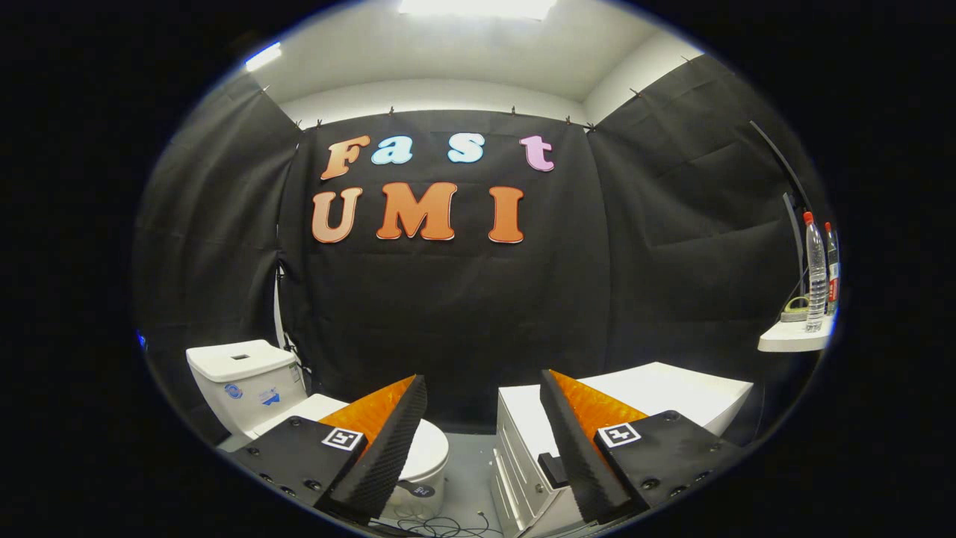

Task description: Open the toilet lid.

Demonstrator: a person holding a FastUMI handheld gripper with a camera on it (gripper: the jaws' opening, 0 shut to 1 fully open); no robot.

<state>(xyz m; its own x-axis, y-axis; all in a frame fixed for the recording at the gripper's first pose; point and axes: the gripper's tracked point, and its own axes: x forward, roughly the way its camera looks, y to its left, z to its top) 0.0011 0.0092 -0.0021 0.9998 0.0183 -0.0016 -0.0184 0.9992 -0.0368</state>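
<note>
Two fingers of the gripper (482,388) stand spread wide apart, with nothing between them, and they touch nothing. Each finger carries a ribbed inner pad and a small square marker on its base. Beyond the left finger, at about eight o'clock from the gap, stands the toilet (314,426), low on the floor and partly hidden by that finger. Its lid (432,448) lies down flat over the bowl, closed, and only a part of it shows beside the finger's tip. Behind the lid rises the tank (243,377), with a square opening on its top and some small stickers on its front. Under the bowl a few thin cables (441,527) lie on the grey floor (470,463). At about four o'clock, beyond the right finger, there is a white cabinet (657,388) with drawers on its front side; it stands just beside the toilet, with a narrow strip of floor between them. Farther out, at about three o'clock, a small white shelf (793,340) holds two clear bottles (815,273) with red caps, standing upright, and some coiled item that I cannot identify. Black cloth (448,321) hangs as wall behind everything, and at twelve o'clock a bright ceiling lamp (478,7) shines.
</note>
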